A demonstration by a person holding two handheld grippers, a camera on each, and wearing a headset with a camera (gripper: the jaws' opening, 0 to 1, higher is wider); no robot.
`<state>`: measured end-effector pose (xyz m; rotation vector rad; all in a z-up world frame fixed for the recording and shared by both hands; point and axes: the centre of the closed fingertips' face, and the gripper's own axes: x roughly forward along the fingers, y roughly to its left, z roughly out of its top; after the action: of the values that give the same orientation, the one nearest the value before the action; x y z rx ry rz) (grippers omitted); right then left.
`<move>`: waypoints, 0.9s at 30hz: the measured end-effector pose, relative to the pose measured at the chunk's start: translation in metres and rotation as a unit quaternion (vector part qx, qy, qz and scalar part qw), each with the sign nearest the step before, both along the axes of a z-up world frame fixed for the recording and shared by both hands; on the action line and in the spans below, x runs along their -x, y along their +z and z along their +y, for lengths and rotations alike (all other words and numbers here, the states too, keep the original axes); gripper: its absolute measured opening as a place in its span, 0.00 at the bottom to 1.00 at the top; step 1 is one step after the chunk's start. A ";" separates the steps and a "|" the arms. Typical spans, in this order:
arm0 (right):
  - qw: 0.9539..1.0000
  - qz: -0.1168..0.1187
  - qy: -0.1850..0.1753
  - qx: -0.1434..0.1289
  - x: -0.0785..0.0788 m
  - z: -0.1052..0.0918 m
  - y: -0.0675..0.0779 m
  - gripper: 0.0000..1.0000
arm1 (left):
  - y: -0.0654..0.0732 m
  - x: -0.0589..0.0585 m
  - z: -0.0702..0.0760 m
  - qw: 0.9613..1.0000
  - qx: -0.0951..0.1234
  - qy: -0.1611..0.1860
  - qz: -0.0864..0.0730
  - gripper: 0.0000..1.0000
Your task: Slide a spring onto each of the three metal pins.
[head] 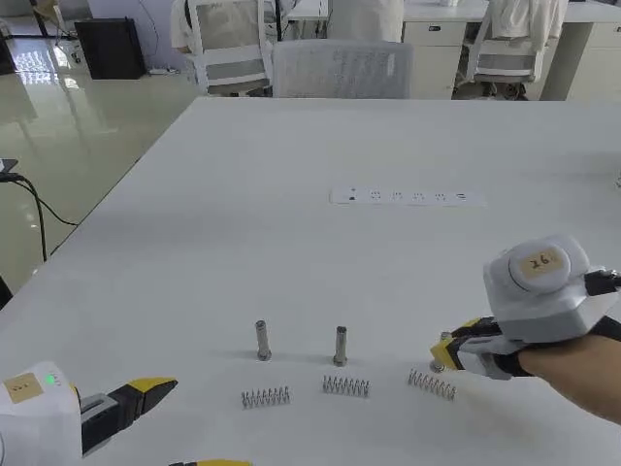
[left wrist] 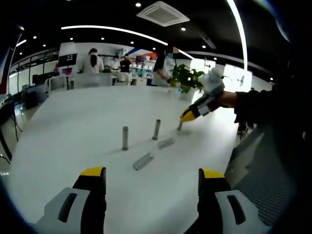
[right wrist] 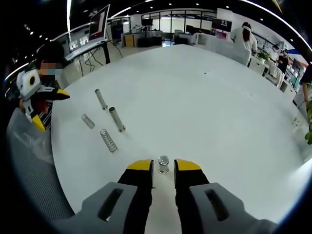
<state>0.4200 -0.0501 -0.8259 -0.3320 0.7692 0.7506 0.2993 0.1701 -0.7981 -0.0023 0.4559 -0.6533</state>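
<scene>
right claw (right wrist: 163,170) straddled the right-hand pin (right wrist: 163,164), I couldn't tell whether it gripped | left claw (left wrist: 151,178) gaped wide and empty above the table (head: 291,194) | left pin (head: 262,341) and middle pin (head: 341,346) stood bare | three springs (head: 346,386) lay flat just in front of the pins

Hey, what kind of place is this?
Likely an open-plan office: a large white table, mesh office chairs behind it, and desks with monitors under a ceiling air-conditioning unit.
</scene>
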 end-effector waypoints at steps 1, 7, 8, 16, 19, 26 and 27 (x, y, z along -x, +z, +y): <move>1.000 -0.001 0.000 0.000 0.000 -0.001 0.000 0.16 | 0.000 0.000 0.000 1.000 0.000 0.000 0.000 0.73; 1.000 -0.008 0.005 -0.001 0.001 -0.002 0.003 0.19 | 0.001 0.000 0.000 1.000 0.001 0.001 -0.001 0.73; 1.000 -0.008 0.007 -0.002 0.002 -0.002 0.004 0.20 | 0.001 0.000 0.000 1.000 0.001 0.001 -0.001 0.73; 1.000 -0.004 0.016 -0.007 0.007 -0.001 0.006 0.21 | 0.001 0.000 -0.001 1.000 0.002 0.001 -0.001 0.73; 1.000 -0.003 0.026 -0.004 0.010 0.000 0.006 0.21 | 0.001 0.001 -0.002 1.000 0.001 0.000 0.000 0.73; 0.999 0.002 0.043 0.003 0.017 -0.001 0.003 0.22 | 0.001 0.002 -0.002 1.000 0.002 -0.001 0.000 0.73; 0.999 0.005 0.047 0.005 0.019 -0.001 0.002 0.22 | 0.001 0.002 -0.002 1.000 0.001 -0.002 0.000 0.73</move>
<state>0.4012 -0.0514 -0.8242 -0.3751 0.7707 0.8373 0.2978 0.1678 -0.7967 -0.0036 0.4550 -0.6568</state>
